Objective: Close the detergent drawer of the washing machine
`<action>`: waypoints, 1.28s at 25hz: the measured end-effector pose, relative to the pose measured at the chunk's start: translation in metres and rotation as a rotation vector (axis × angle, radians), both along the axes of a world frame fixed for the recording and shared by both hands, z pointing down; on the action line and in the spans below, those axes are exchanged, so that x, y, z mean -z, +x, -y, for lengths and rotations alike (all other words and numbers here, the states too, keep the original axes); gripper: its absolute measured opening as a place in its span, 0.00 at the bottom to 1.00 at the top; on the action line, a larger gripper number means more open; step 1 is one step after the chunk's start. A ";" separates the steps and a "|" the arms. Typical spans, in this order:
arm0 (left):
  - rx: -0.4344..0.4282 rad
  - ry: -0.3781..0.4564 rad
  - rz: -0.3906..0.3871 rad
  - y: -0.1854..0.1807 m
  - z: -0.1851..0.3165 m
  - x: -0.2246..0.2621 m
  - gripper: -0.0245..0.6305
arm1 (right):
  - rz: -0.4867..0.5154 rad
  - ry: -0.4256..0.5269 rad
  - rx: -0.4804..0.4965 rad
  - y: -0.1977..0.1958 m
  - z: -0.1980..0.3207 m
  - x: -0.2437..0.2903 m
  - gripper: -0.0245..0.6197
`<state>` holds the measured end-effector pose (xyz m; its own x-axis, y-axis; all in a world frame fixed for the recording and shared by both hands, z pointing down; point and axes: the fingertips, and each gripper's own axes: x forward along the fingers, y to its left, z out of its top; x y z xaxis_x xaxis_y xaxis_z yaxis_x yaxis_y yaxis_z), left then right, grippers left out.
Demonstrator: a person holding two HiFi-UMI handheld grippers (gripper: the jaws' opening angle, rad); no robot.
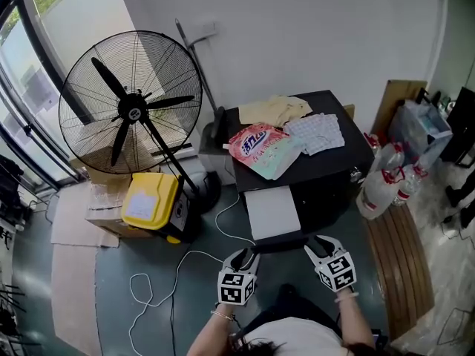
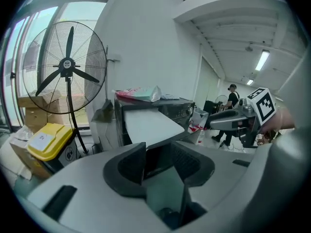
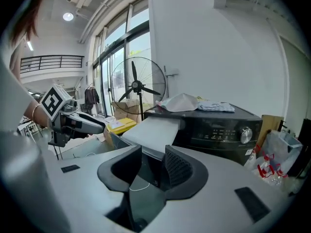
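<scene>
The black washing machine stands in front of me with its detergent drawer pulled far out toward me, white on top with a dark front panel. My left gripper hovers just off the drawer's front left corner and my right gripper off its front right corner. Both are open, with nothing between their jaws. In the left gripper view the drawer lies ahead beyond the left gripper. In the right gripper view the drawer juts out from the machine's control panel, ahead of the right gripper.
A pink detergent bag and folded clothes lie on the machine's top. A large standing fan and a yellow box stand to the left. A white cable runs over the floor. Plastic bottles stand to the right.
</scene>
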<state>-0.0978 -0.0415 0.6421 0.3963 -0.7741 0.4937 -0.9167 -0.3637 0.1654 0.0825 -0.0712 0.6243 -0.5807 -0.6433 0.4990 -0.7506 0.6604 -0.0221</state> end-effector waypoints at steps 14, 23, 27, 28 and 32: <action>0.026 -0.140 0.025 -0.001 0.013 -0.047 0.31 | -0.034 -0.136 0.073 -0.003 0.014 -0.055 0.30; 0.023 -0.150 0.015 0.003 0.020 -0.052 0.32 | -0.022 -0.179 0.101 -0.013 0.017 -0.066 0.27; 0.028 -0.142 0.015 0.005 0.021 -0.051 0.28 | -0.016 -0.186 0.101 -0.013 0.016 -0.065 0.26; 0.032 -0.140 0.012 0.005 0.021 -0.051 0.28 | -0.019 -0.188 0.100 -0.013 0.016 -0.065 0.26; 0.045 -0.142 0.018 0.004 0.021 -0.050 0.28 | -0.022 -0.199 0.093 -0.013 0.017 -0.064 0.25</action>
<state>-0.0934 -0.0621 0.6925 0.3532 -0.7126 0.6062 -0.9347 -0.2964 0.1962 0.0696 -0.0880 0.6886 -0.6201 -0.4749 0.6245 -0.6887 0.7108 -0.1432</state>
